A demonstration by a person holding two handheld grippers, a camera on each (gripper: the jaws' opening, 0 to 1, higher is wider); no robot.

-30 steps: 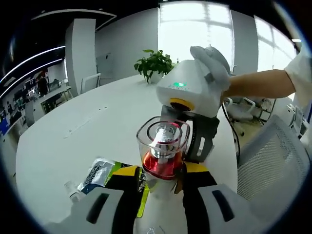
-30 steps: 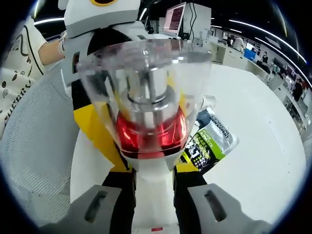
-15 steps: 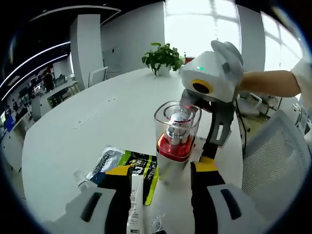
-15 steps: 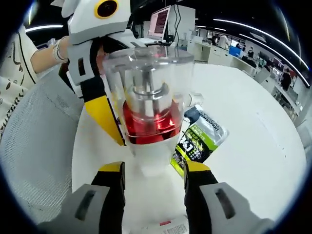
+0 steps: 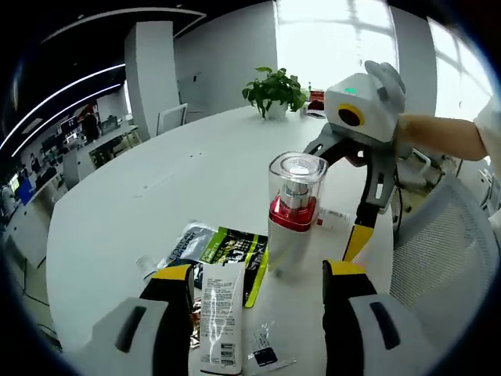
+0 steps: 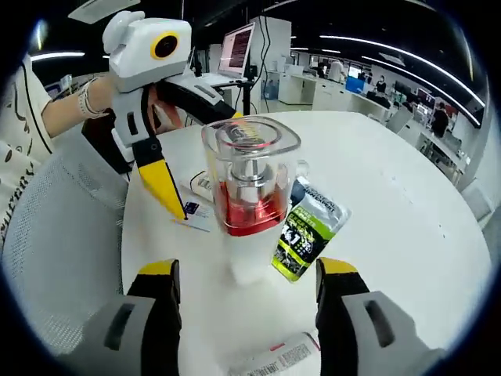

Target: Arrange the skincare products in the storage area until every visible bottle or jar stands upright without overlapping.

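Pump bottle [image 5: 293, 211] [image 6: 249, 196], white-bodied with a red collar and silver pump under a clear cap, stands upright on the round white table [image 5: 141, 196] [image 6: 407, 211], free of both tools. Just beside its base lies a flat green-and-black sachet [image 5: 223, 249] [image 6: 305, 231] with white print too small to read, and nearer the left gripper [image 5: 254, 313] a white tube [image 5: 219, 313] lies flat with a barcode and fine text facing up; a small clear packet [image 5: 262, 356] lies next to that tube. In the right gripper view another white tube end [image 6: 274, 360] lies near the right gripper [image 6: 246, 309], and a small white carton or card [image 6: 196, 211] lies behind the bottle toward the left gripper's yellow tip. Both grippers have their jaws spread apart and hold nothing; the bottle stands ahead of each, in line with the gap but beyond the tips. In the left gripper view, the right gripper [image 5: 360, 243] reaches in past the bottle, a gloved hand [image 5: 387, 86] on its housing. A mesh chair back [image 5: 438, 258] [image 6: 55, 235] sits at the table edge, and a potted plant [image 5: 274, 90] stands far across the table from the bottle.
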